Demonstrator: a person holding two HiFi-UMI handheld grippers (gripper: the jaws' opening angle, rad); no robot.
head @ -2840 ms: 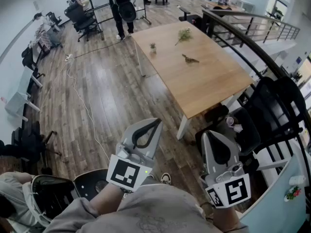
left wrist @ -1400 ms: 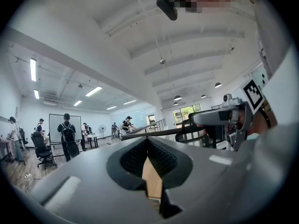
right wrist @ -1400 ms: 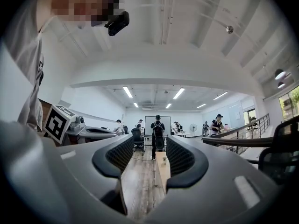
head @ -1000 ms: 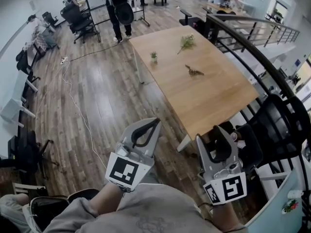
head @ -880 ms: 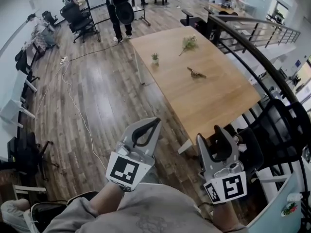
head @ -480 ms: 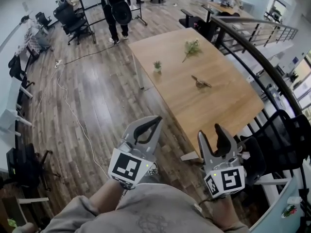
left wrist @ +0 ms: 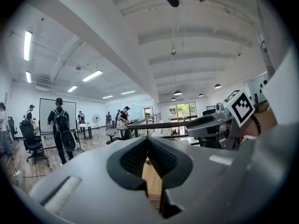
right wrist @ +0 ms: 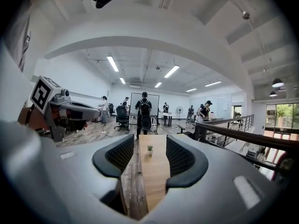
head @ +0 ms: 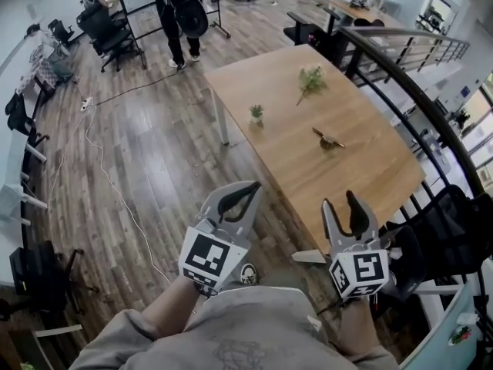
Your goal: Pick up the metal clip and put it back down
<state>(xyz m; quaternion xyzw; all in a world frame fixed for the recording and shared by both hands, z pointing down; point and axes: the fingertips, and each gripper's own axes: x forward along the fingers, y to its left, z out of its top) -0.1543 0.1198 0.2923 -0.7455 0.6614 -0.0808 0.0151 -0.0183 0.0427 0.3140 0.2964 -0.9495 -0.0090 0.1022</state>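
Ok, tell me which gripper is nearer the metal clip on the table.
Right. The right gripper is at the table edge, straight below the metal clip in the head view; the left gripper is off to the clip's left, over the floor.

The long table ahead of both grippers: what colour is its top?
The wooden table top is light brown, plain grain; head view shows it best.

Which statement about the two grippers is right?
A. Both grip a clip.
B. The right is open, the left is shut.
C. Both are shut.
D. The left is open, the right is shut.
B: the right gripper has its jaws apart, with the table showing between them, while the left gripper has its tips together on nothing.
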